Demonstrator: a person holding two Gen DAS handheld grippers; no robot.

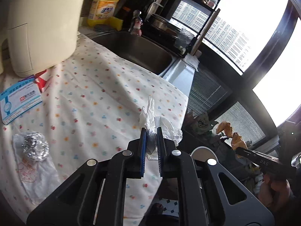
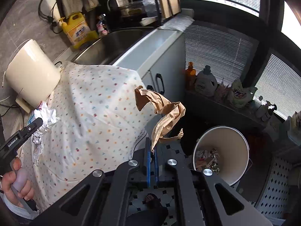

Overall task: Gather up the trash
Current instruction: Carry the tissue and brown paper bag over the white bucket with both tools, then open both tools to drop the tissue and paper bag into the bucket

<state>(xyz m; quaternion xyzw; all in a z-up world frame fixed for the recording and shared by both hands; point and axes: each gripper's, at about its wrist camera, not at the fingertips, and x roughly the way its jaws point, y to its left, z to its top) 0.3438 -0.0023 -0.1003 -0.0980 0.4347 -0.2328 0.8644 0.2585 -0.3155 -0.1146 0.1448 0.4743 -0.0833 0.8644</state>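
Note:
My left gripper (image 1: 151,131) is shut on a crumpled white tissue (image 1: 150,113) just above the dotted cloth's (image 1: 97,98) right edge; the tissue also shows in the right wrist view (image 2: 48,115). My right gripper (image 2: 152,146) is shut on a strip of crumpled brown paper (image 2: 165,111), held in the air beside the counter, up and left of a white trash bin (image 2: 242,156) that holds some scraps. The brown paper also shows in the left wrist view (image 1: 228,131). A foil ball (image 1: 35,146) lies on a thin plastic bag (image 1: 39,175) at the cloth's left.
A cream appliance (image 1: 43,24) stands at the back left, with a blue-white box (image 1: 19,99) beside it. A steel sink (image 1: 139,50), yellow detergent jug (image 1: 104,3) and dish rack (image 1: 180,18) lie behind. Bottles line a low sill (image 2: 225,90) by the blinds.

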